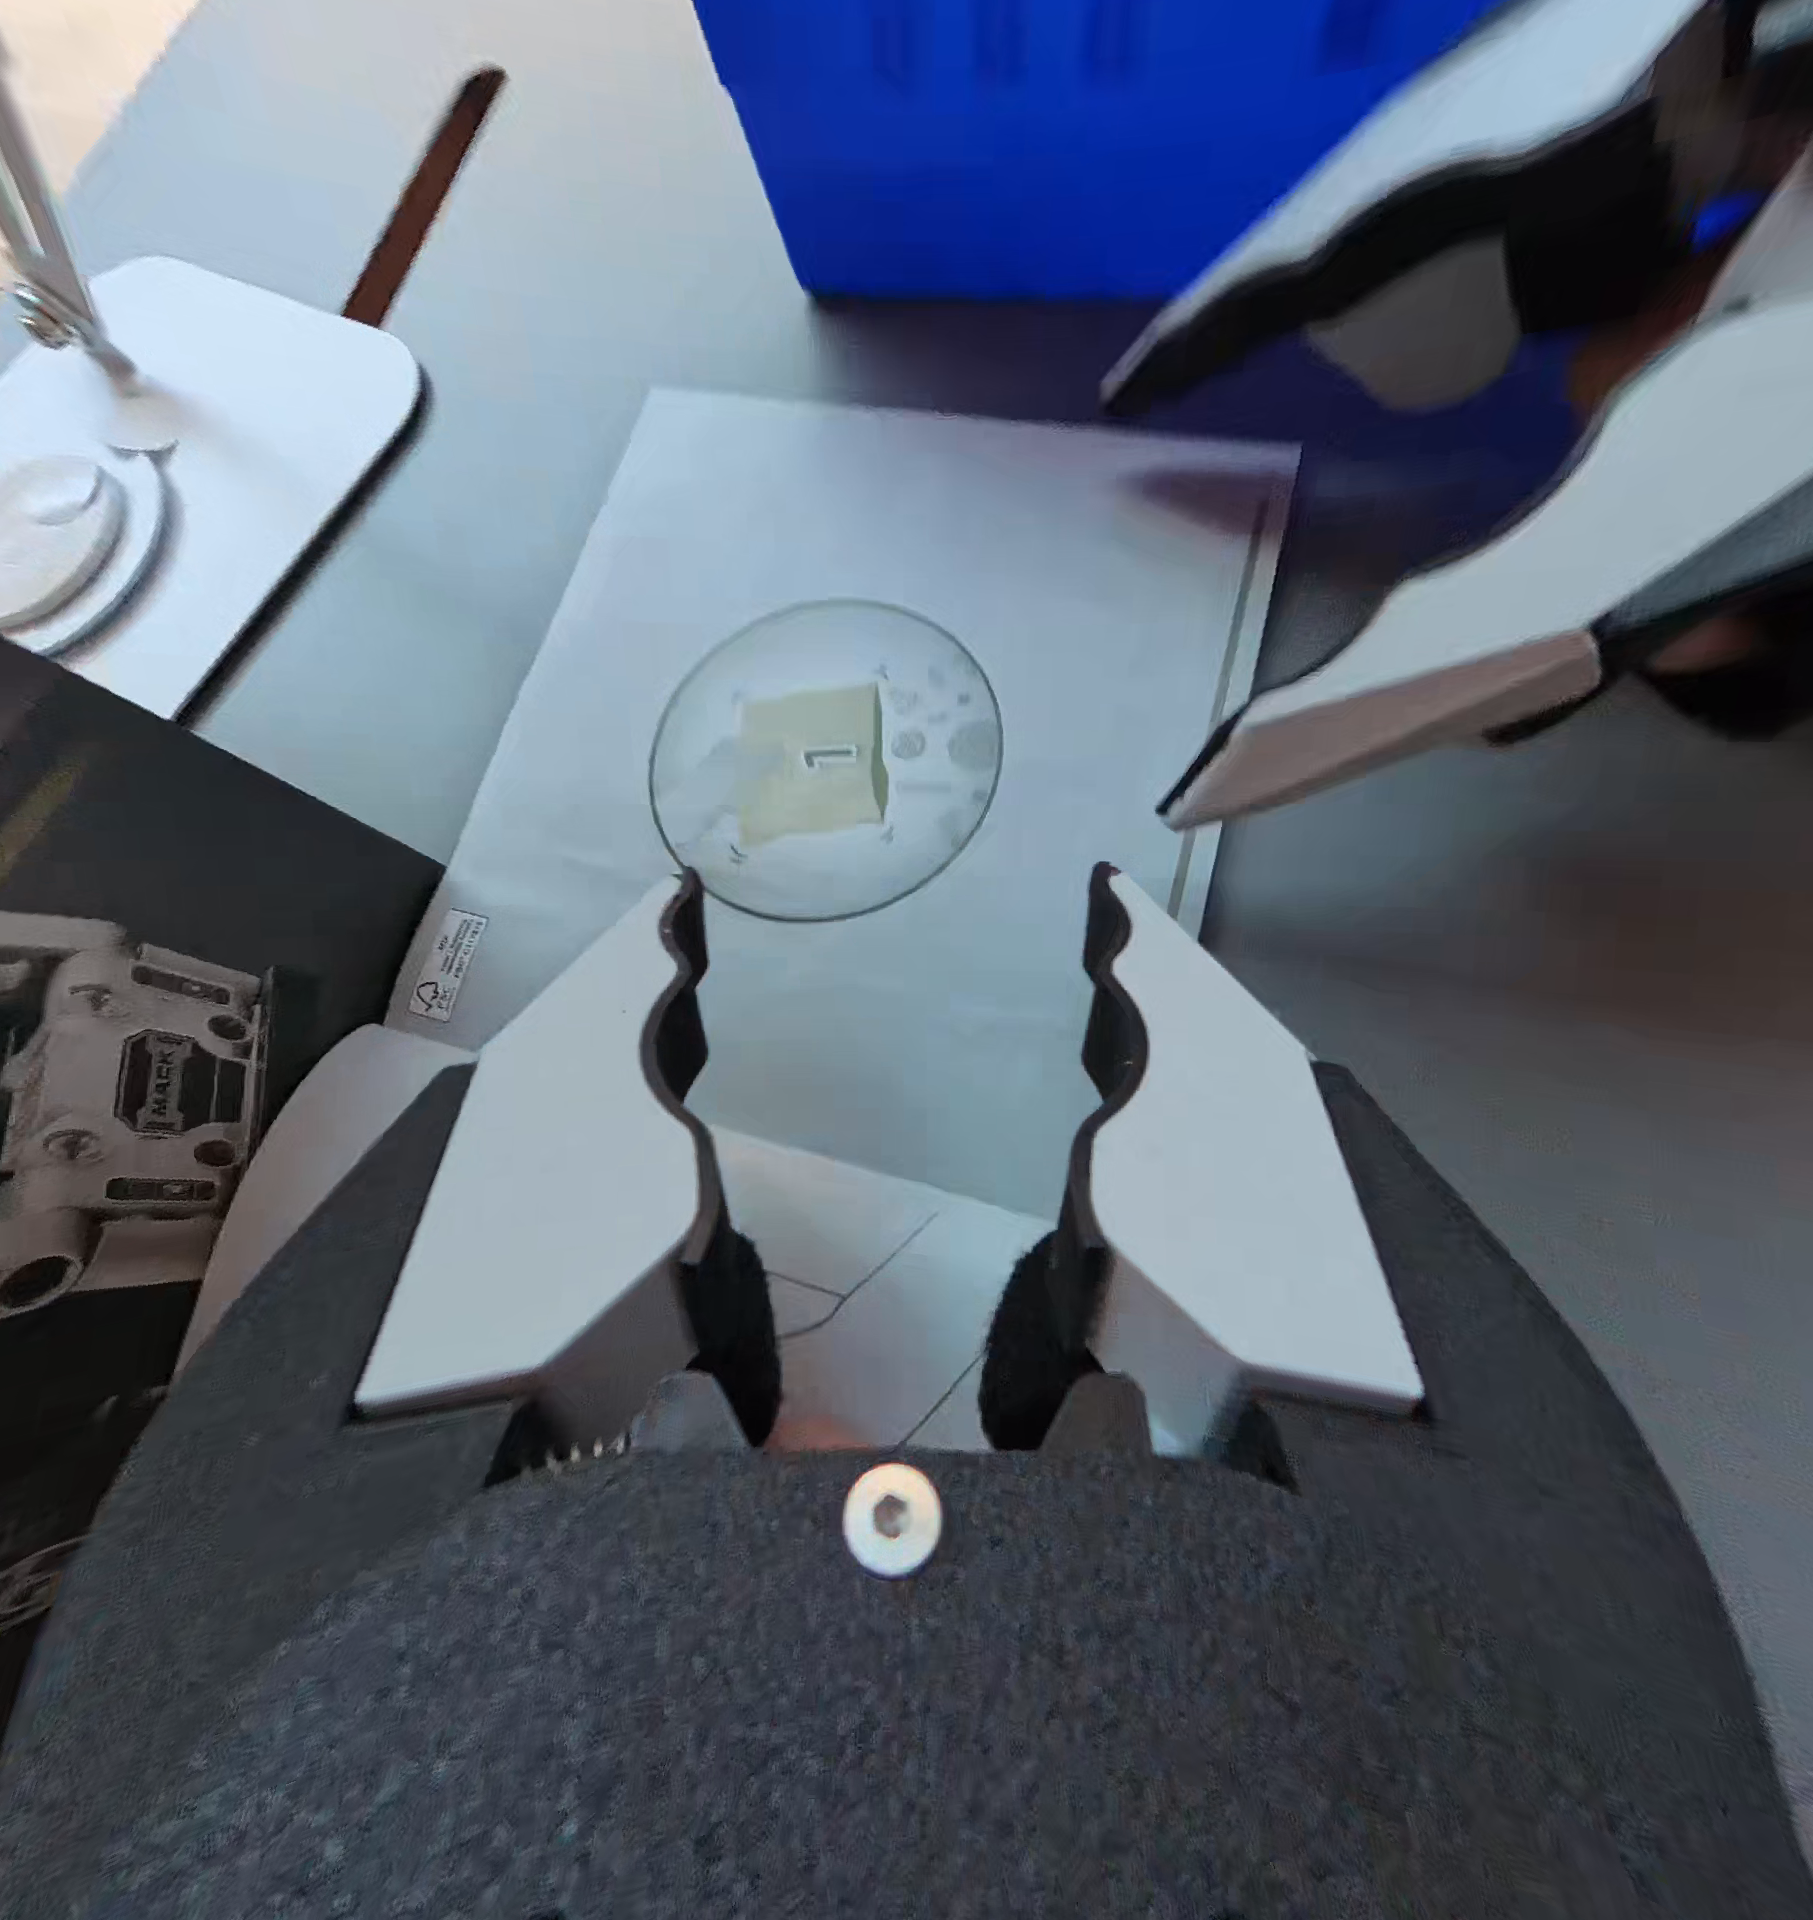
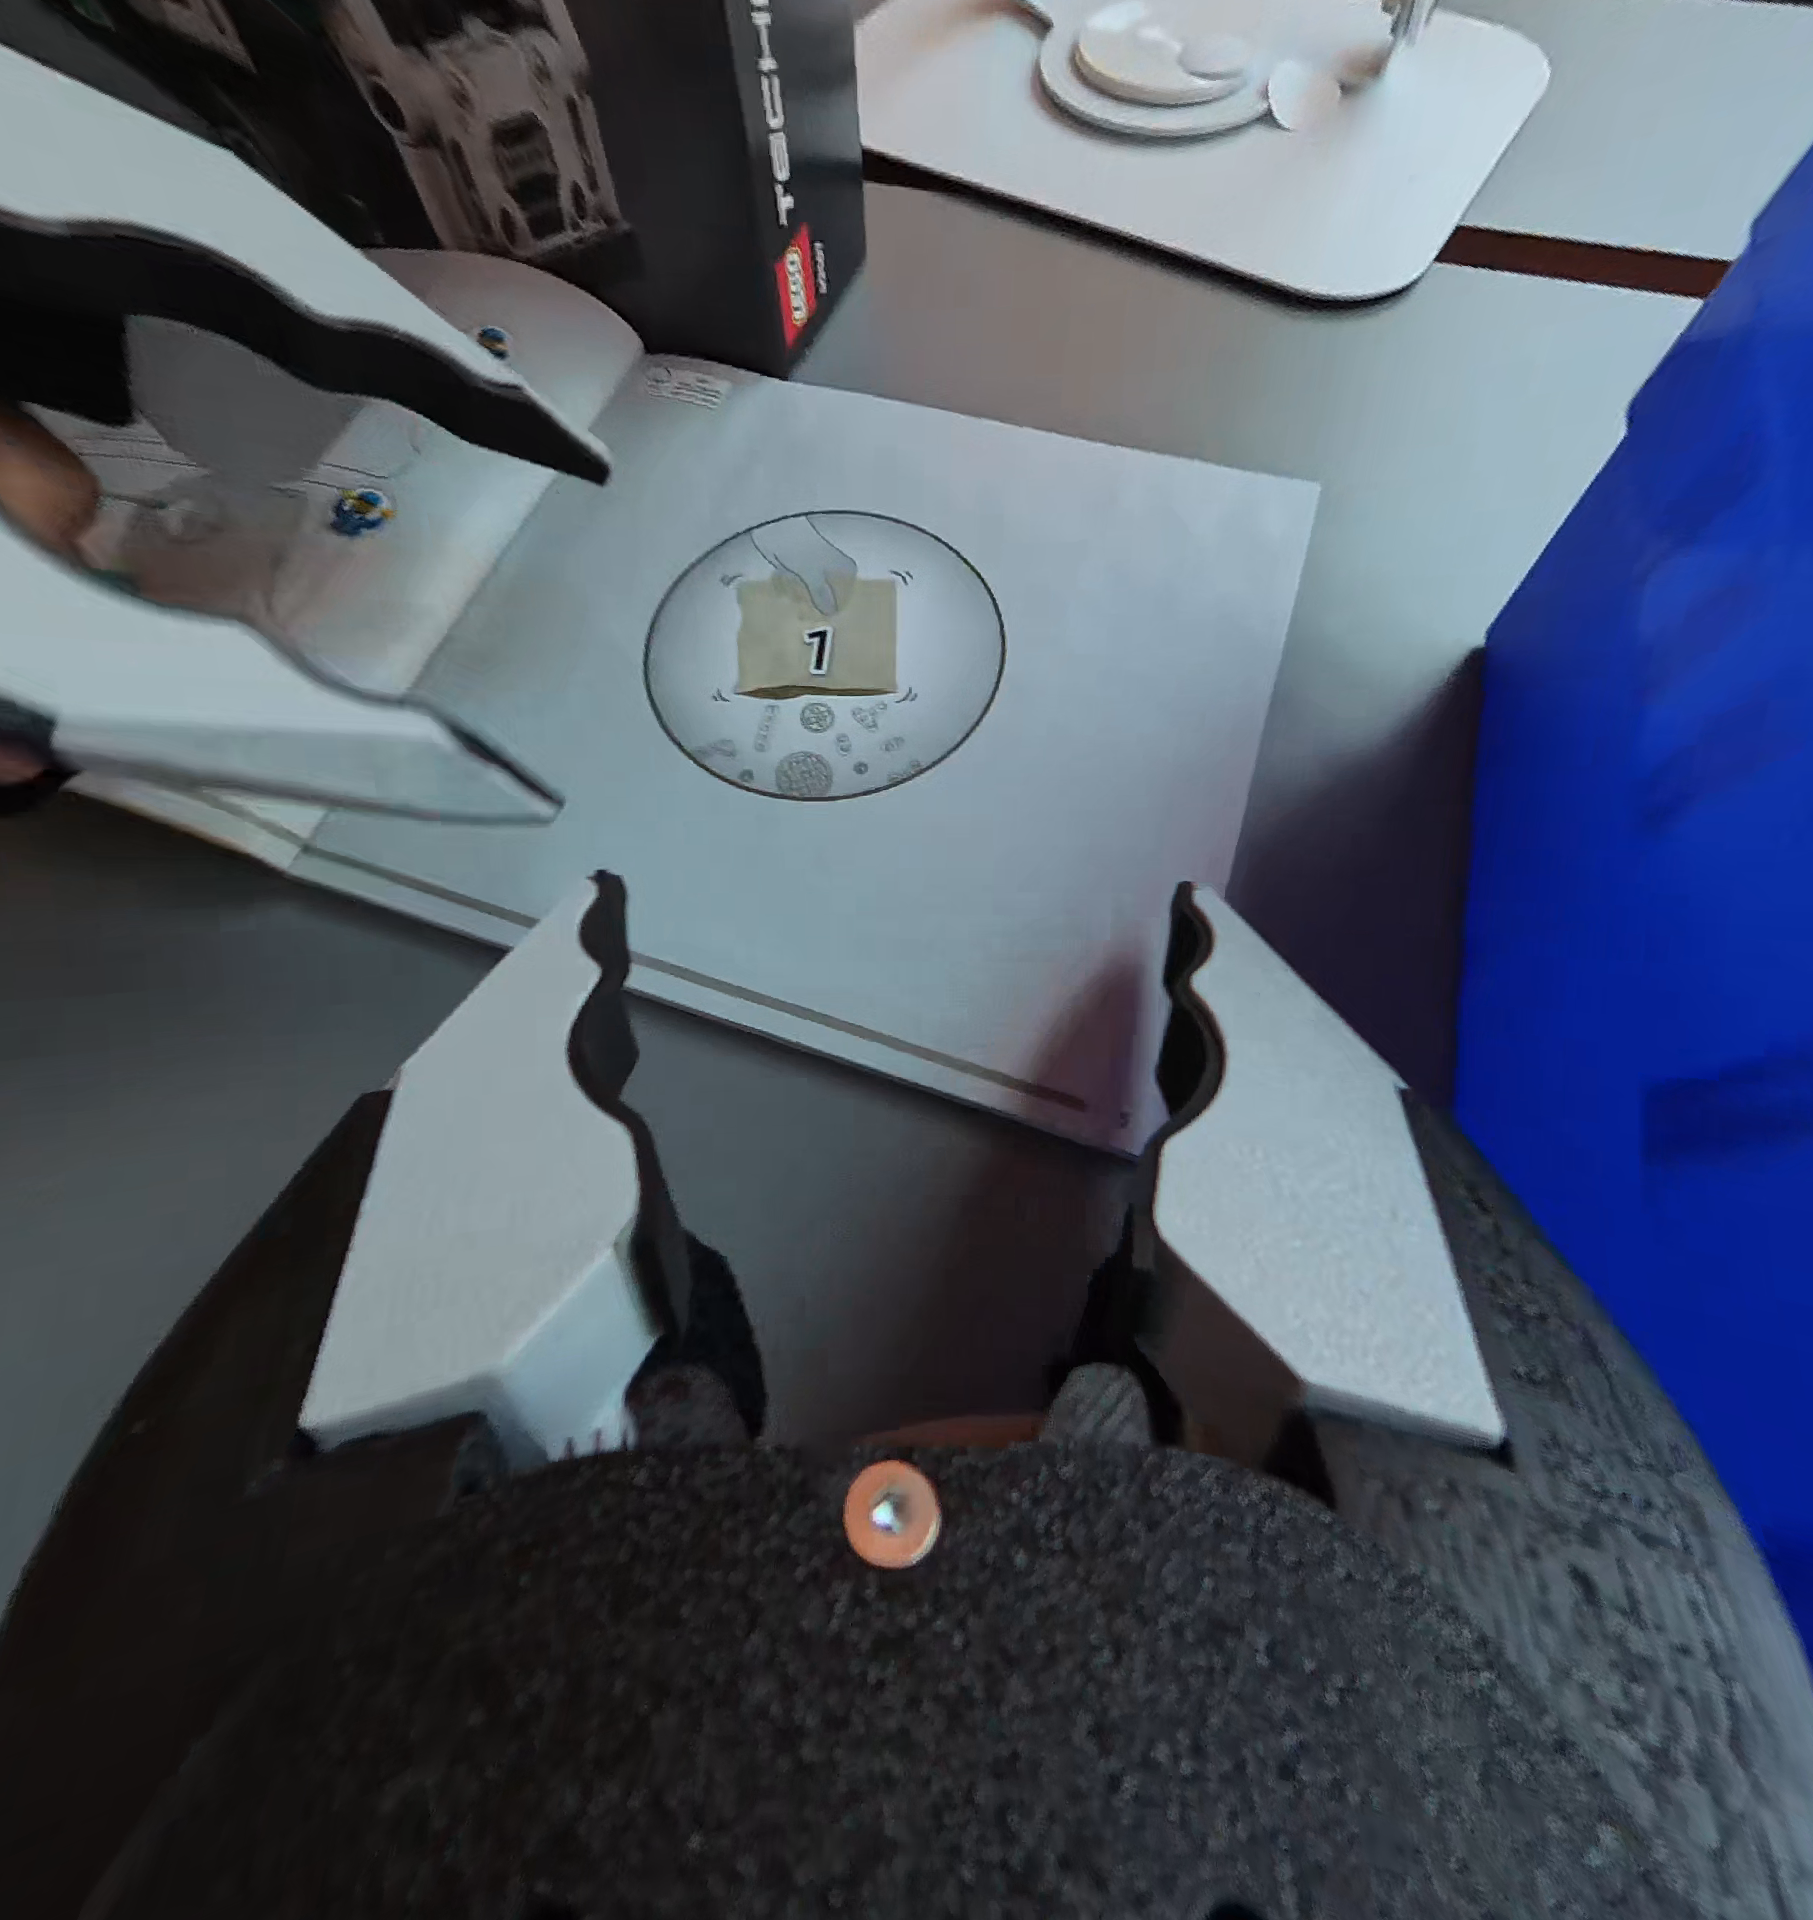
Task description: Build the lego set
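The left claw [image 1: 897, 883] hangs released and empty over the near part of the open instruction booklet [image 1: 1037, 540]. The right claw [image 2: 891, 894] is likewise spread and empty over the booklet's edge. The booklet lies flat on the grey surface [image 1: 1504, 987], with the black set box [image 2: 673, 156] just beside it, a blue bin [image 2: 1660, 831] alongside and a white stand base [image 1: 258, 416] nearby.

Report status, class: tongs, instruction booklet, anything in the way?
Left tongs open, empty. Right tongs open, empty. Instruction booklet open flat on table, untouched. Blue bin beside it; nothing on the page.
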Tool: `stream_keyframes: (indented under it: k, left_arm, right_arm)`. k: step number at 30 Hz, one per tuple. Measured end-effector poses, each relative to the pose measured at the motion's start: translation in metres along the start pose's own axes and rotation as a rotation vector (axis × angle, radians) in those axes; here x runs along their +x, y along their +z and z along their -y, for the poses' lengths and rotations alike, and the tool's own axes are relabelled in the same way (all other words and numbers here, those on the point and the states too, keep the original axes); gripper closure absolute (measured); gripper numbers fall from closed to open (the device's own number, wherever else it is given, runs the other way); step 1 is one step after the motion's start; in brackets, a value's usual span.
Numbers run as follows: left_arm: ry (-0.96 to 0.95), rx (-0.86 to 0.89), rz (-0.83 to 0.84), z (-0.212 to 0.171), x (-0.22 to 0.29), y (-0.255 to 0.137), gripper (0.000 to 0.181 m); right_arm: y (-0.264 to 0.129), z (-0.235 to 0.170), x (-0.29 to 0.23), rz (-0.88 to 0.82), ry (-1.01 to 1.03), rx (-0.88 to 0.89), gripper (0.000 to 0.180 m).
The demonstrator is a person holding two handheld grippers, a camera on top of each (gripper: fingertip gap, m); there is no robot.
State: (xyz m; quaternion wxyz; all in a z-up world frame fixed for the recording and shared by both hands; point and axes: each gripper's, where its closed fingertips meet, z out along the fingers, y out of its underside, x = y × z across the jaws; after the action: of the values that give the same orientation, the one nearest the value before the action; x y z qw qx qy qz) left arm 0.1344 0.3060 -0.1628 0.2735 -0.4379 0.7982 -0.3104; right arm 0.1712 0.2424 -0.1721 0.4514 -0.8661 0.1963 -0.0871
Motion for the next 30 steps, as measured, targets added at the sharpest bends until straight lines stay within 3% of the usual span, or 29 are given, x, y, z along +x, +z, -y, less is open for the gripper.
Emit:
stream_keyframes:
  k: [1, 3, 6, 11, 19, 30]
  left_arm:
    - [0.045, -0.048, -0.010, -0.008, 0.004, 0.002, 0.100]
    - [0.068, -0.068, -0.028, -0.014, 0.010, 0.008, 0.092]
    - [0.033, -0.039, -0.088, -0.012, 0.019, 0.012, 0.098]
    - [0.063, -0.024, -0.140, -0.012, 0.029, 0.008, 0.094]
    - [0.090, -0.024, -0.156, -0.017, 0.031, 0.008, 0.114]
    - [-0.018, 0.037, -0.243, -0.017, 0.031, 0.007, 0.118]
  right_arm:
    - [0.002, 0.001, 0.005, -0.036, -0.005, 0.002, 0.066]
    - [0.004, 0.000, 0.014, -0.089, -0.013, -0.013, 0.062]
    - [0.013, -0.012, 0.012, -0.055, 0.028, -0.108, 0.059]
    - [0.012, -0.014, 0.008, -0.013, 0.054, -0.112, 0.065]
    - [0.011, -0.014, 0.009, -0.006, 0.055, -0.107, 0.066]
    - [0.010, -0.013, 0.008, 0.018, 0.076, -0.093, 0.065]
